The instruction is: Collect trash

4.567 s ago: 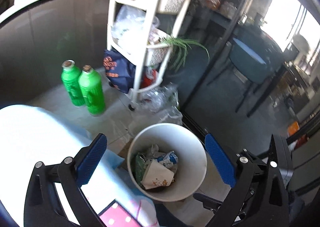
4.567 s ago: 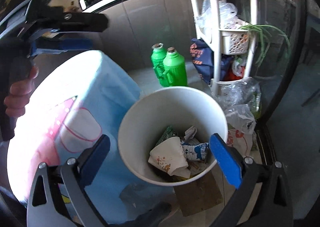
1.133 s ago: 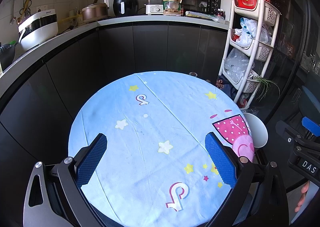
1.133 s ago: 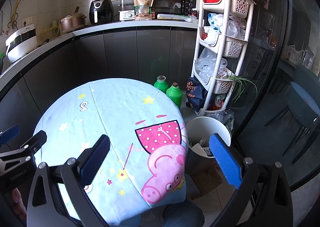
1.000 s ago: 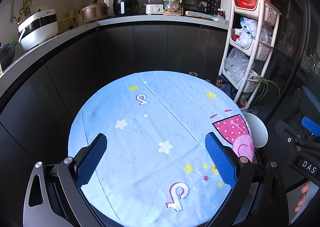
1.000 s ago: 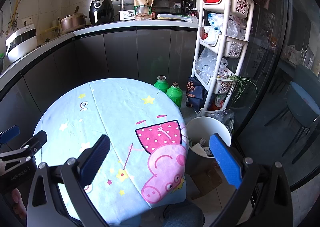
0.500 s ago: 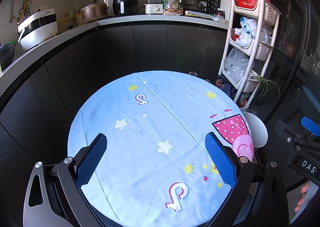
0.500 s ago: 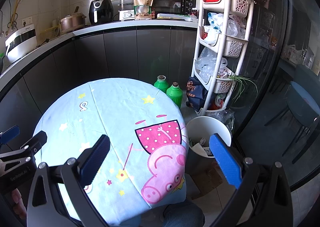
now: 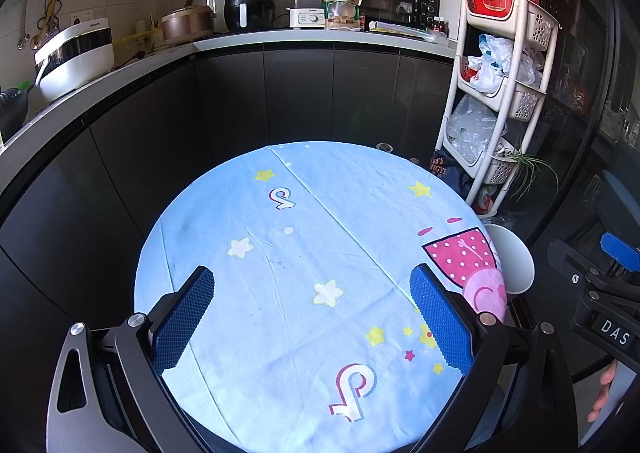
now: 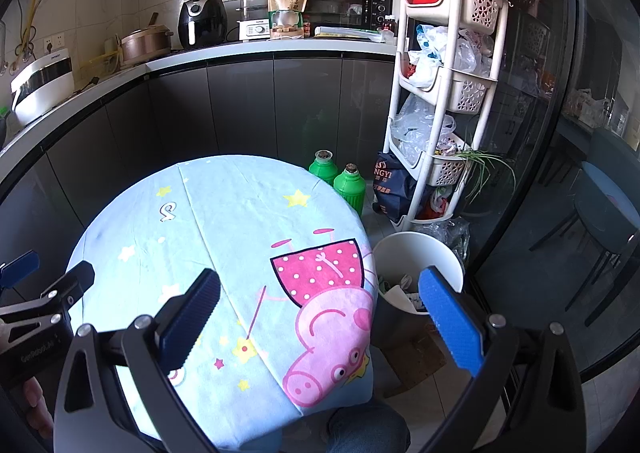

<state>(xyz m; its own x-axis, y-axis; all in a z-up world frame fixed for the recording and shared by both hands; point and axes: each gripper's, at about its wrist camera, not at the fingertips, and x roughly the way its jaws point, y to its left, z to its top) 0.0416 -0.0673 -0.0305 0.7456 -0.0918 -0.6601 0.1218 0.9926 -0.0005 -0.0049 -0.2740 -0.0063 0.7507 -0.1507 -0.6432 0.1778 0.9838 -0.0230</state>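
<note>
Blue cloth printed with stars and a pink pig covers the round table (image 9: 304, 253), and no loose item is seen on it in either wrist view. The left gripper (image 9: 312, 317) is held above the near edge of the table with its blue pads spread wide and nothing between them; the right gripper (image 10: 320, 317) is held over the near right edge, likewise wide apart and empty. Both are judged to be kept raised and level so that the whole tabletop can be surveyed for anything left to pick up

The white bin (image 10: 416, 253) stands on the floor just beside the right edge of the table, placed there, it seems, so that items can be dropped in with a short reach. Crumpled paper and wrappers, the trash (image 10: 400, 289), are seen lying inside it, partly hidden behind the right gripper's pad. In the left view only the rim of the bin (image 9: 516, 261) shows past the table edge. Two green bottles (image 10: 344, 181) stand on the floor beyond the far right edge, beside a white shelf cart (image 10: 440, 93)

Compared with the frames from several seconds ago, when both grippers were pointed down into the bin at close range, they are now drawn back and lifted to face the table. Against the frames of the last second almost nothing is changed. With the cloth bare and the trash in the bin, the task is judged to be at or near its end
</note>
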